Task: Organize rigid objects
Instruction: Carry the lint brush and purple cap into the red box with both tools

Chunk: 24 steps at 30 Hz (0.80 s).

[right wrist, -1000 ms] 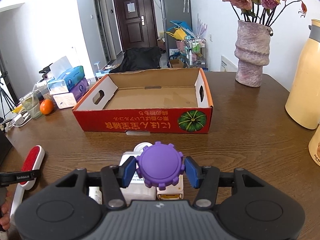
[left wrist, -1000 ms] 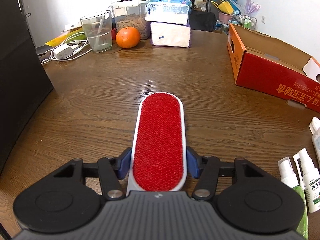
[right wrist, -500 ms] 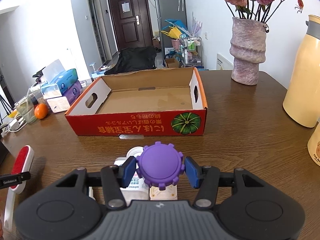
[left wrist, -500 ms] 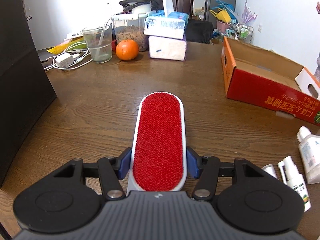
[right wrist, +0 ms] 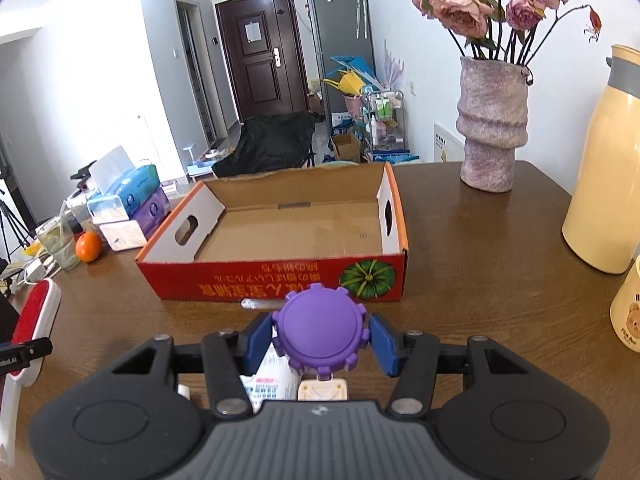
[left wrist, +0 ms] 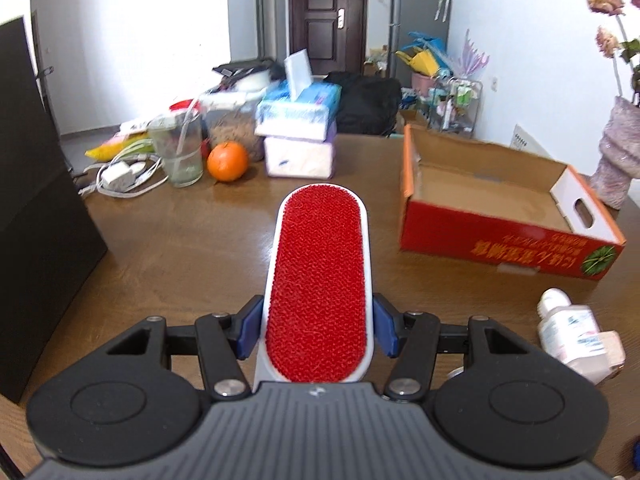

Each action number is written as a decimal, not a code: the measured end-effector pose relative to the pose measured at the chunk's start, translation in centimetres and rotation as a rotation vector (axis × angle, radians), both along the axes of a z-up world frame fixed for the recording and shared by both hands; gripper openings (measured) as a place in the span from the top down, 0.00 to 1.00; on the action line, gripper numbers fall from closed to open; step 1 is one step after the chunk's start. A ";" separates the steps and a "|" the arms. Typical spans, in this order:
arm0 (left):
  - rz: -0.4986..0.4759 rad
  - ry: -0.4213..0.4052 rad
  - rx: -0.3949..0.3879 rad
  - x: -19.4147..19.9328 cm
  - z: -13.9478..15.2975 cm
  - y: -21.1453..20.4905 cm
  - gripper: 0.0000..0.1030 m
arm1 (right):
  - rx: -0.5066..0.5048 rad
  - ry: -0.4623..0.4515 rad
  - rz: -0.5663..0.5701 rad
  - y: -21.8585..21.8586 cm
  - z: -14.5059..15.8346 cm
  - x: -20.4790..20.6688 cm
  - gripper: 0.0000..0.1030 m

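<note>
Left tool (left wrist: 318, 330) clenched on the red lint brush (left wrist: 320, 280), pads against its white sides, brush head pointing forward, raised off the brown surface (left wrist: 180, 248). Right tool (right wrist: 318, 344) clamped on a purple knobbed cap (right wrist: 320, 330), above a white bottle (right wrist: 268, 380). Ahead of both tools, open red cardboard box (right wrist: 280, 280), nothing inside. Left of the right tool, the same brush.

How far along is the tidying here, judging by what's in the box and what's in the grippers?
Done: nothing yet; the cardboard box is empty.
In hand: the left gripper is shut on the red lint brush, lifted off the table; the right gripper is shut on the purple gear-shaped knob.
Left: both still need placing, and the white bottle and small items beside it remain on the table.
</note>
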<state>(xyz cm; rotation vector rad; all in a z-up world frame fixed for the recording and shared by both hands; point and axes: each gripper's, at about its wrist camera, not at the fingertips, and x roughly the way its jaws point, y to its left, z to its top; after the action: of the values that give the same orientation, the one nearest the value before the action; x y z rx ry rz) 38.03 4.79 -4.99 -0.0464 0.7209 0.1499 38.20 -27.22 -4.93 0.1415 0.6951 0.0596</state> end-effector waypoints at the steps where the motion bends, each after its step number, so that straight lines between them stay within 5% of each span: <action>1: -0.006 -0.005 0.000 0.1 0.4 -0.4 0.45 | -0.001 -0.003 0.000 0.0 0.2 0.1 0.49; 24: -0.067 -0.098 -0.036 6.2 7.7 -8.5 0.45 | 0.013 -0.049 -0.007 -0.9 5.3 5.8 0.49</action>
<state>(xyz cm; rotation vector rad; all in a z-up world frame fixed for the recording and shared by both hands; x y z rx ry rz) 44.28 -3.74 2.72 -0.0629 0.6268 0.0700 44.04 -28.13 0.35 0.1548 0.6455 0.0606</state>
